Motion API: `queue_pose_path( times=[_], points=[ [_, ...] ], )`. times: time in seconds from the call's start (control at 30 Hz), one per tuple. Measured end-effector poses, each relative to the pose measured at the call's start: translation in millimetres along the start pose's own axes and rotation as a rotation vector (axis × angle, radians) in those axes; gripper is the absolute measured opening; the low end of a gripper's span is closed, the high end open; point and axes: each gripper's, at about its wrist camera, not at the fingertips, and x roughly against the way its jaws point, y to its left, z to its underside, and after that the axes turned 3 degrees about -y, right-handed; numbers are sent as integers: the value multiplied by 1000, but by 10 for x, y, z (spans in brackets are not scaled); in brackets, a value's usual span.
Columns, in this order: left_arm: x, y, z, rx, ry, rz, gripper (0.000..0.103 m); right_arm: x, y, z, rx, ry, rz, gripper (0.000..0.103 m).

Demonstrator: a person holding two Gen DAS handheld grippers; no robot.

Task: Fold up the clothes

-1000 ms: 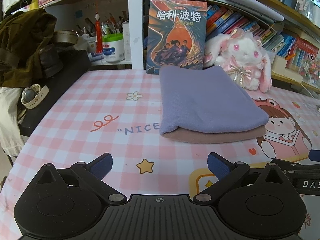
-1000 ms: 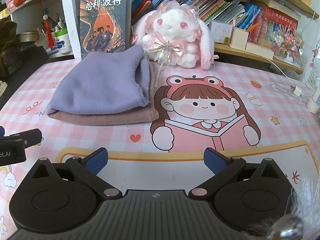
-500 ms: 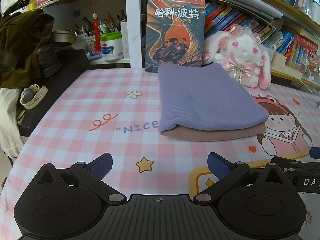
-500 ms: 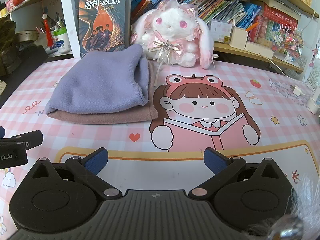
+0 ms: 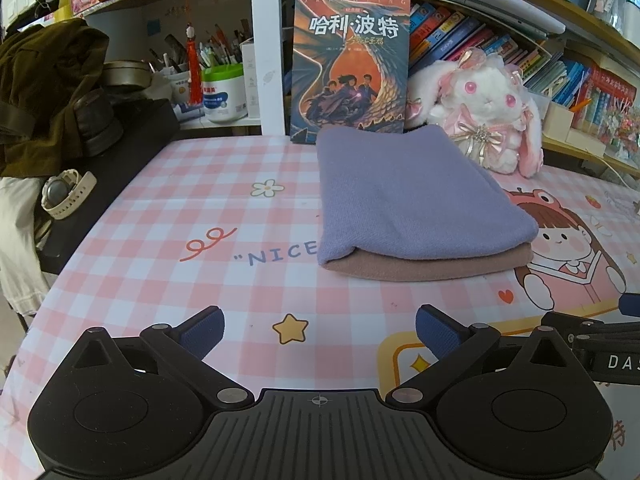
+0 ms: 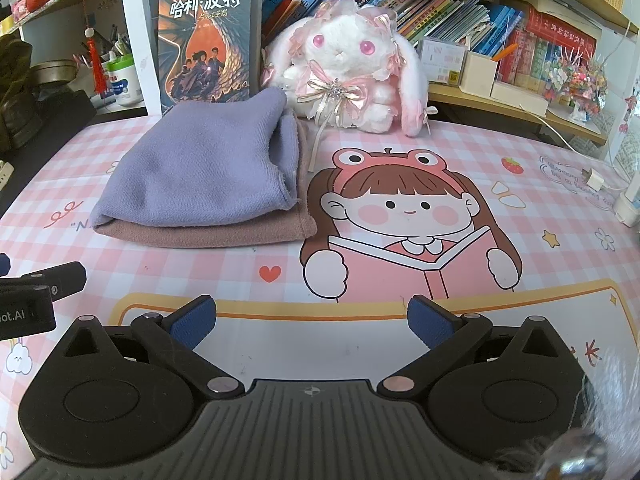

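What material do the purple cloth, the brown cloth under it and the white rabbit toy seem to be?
Purple cloth: soft knit, probably fleece or cotton; fine ribbed surface, matte.
Brown cloth: similar fabric, slightly fuzzy, matte.
Rabbit toy: fluffy synthetic plush, with shiny ribbon bows.

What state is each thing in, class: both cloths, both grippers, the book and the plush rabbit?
Purple cloth: folded, on top of the brown cloth.
Brown cloth: folded, flat on the mat.
Left gripper: open, empty.
Right gripper: open, empty.
Book: upright, closed.
Rabbit: sitting upright.
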Motion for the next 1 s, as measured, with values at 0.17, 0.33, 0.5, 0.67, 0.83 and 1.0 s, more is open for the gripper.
queue_pose_path(
  times=[0.17, 0.33, 0.5, 0.67, 0.83, 1.0],
  points=[
    [1, 0, 3, -1, 0, -2, 103, -5, -2, -3, 1, 1, -2, 103],
    [6, -1, 3, -2, 0, -2, 103, -6, 1, -3, 1, 1, -4, 103],
    [13, 0, 4, -1, -1, 0, 103, -8, 1, -5, 0, 2, -5, 103],
    [13, -5, 1, 3, 3, 7, 103, -10, 0, -6, -3, 4, -5, 103],
    [9, 5, 10, 15, 5, 19, 103, -33, -9, 0, -8, 14, -7, 103],
    [-22, 16, 5, 24, 10, 19, 103, -68, -10, 4, -7, 26, -7, 103]
  ],
)
